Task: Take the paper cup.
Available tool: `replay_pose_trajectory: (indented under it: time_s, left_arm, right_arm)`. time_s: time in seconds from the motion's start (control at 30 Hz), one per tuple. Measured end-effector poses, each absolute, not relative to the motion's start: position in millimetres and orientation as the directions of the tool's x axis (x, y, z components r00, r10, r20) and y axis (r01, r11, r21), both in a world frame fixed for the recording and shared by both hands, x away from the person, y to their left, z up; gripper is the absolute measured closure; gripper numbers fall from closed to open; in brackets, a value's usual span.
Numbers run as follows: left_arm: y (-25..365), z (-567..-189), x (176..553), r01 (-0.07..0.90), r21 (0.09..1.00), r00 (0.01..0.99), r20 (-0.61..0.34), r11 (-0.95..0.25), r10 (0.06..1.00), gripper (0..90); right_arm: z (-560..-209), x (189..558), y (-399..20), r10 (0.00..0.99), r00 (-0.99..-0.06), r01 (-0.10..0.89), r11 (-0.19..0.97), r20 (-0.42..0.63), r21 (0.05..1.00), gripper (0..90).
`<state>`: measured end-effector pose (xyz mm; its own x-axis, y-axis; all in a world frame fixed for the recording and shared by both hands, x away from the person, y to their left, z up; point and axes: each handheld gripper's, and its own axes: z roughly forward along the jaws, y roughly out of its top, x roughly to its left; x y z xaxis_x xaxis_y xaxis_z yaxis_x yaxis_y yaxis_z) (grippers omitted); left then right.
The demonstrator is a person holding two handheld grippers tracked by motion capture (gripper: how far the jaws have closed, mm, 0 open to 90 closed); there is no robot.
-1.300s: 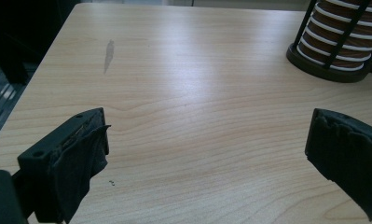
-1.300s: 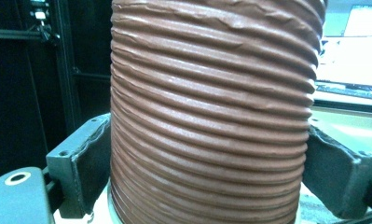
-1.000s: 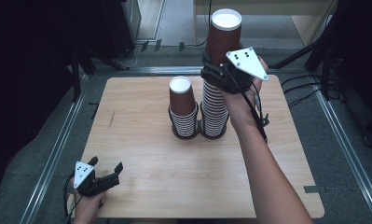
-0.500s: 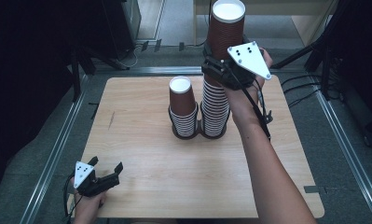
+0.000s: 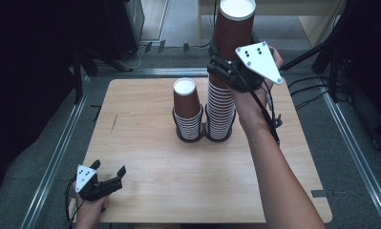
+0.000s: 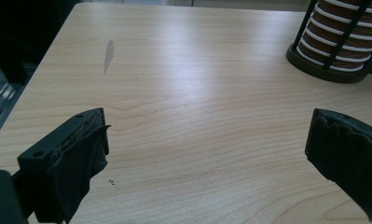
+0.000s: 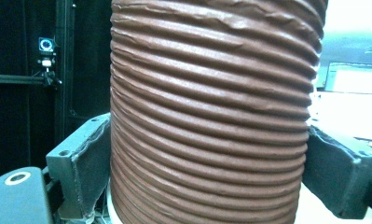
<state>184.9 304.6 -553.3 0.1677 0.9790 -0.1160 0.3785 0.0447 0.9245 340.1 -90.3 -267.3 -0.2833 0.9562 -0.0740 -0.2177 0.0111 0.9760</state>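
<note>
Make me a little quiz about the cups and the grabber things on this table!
1. True or false: the right gripper is closed around the top cup of the tall cup stack.
2. Which is taller: the tall cup stack or the short cup stack?
3. The left gripper is: A) open over bare table, B) holding a cup, C) touching the short stack.

Key: 1 true; 2 the tall cup stack; 3 A.
</note>
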Motion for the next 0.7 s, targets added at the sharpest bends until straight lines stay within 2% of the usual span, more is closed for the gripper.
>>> replay_pose_trajectory:
  time_s: [0.7]
  left_arm:
    - [304.0, -553.3, 184.9, 0.379, 0.924, 0.167, -0.114, 0.043, 0.979, 0.0]
  right_arm:
    - [-267.9, 312.9, -100.9, 0.955, -0.284, -0.235, 0.020, -0.088, 0.972, 11.2]
